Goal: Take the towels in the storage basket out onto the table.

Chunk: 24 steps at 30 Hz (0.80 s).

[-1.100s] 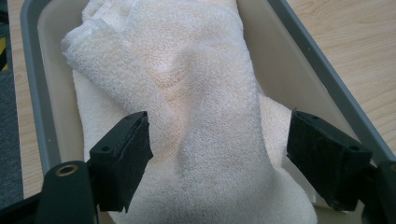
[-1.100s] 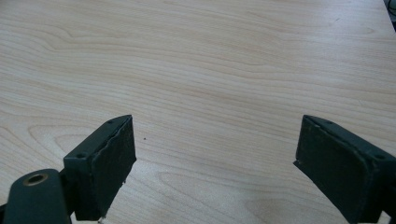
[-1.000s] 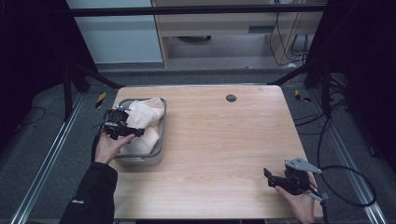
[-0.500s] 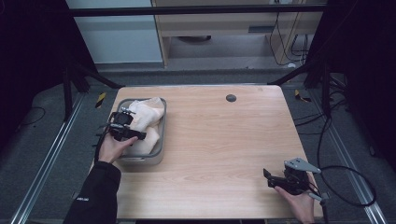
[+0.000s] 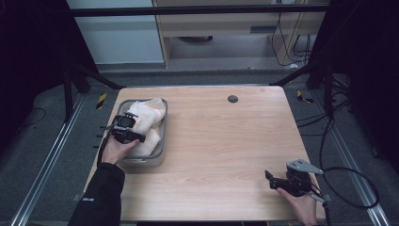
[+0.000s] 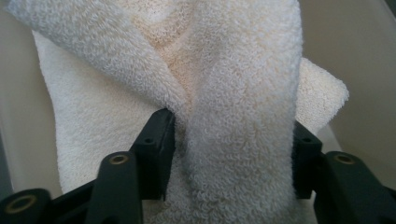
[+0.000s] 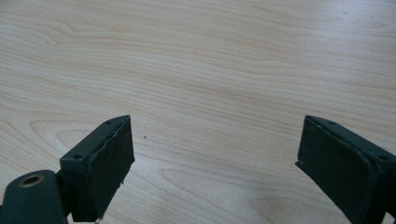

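left gripper (image 6: 229, 140) down in the grey tray (image 5: 162, 141) at the tabletop's (image 5: 226, 141) left edge, jaws just closing and now pinching a fold of cream towel (image 6: 233, 93). right gripper (image 7: 215, 163) gaping wide above bare wood, near right corner.

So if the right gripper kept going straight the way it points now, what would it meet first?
Probably the bare wooden table: the right gripper, jaws open with nothing between them, looks angled slightly down at it, though the depth is hard to judge.
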Each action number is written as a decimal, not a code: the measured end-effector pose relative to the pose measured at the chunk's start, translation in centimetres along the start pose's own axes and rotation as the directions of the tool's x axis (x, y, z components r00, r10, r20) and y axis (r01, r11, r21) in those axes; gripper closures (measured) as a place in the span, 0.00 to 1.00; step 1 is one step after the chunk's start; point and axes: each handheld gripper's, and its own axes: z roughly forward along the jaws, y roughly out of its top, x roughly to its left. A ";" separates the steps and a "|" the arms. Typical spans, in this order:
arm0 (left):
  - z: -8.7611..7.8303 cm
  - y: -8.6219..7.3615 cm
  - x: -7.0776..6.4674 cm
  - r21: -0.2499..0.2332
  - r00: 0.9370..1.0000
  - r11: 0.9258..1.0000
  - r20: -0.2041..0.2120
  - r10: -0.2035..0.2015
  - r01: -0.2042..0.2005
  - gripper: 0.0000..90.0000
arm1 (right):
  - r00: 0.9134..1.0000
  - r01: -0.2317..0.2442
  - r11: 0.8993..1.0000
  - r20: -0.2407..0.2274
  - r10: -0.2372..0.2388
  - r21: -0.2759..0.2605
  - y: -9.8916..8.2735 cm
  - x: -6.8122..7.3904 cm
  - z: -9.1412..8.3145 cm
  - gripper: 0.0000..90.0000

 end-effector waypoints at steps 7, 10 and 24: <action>-0.1 -0.1 0.3 0.011 0.999 0.999 0.011 -0.030 0.030 0.70 | 1.000 0.004 1.000 -0.001 -0.004 0.000 0.0 0.0 0.0 0.12; -0.4 -0.2 0.3 -0.002 0.999 0.999 0.007 -0.032 0.032 0.74 | 1.000 0.004 1.000 -0.001 -0.004 0.000 0.0 0.0 0.0 0.12; -3.9 -0.1 0.7 -0.135 0.999 0.990 0.014 -0.039 0.040 0.77 | 1.000 0.006 1.000 0.001 -0.006 0.001 0.0 0.0 0.1 0.12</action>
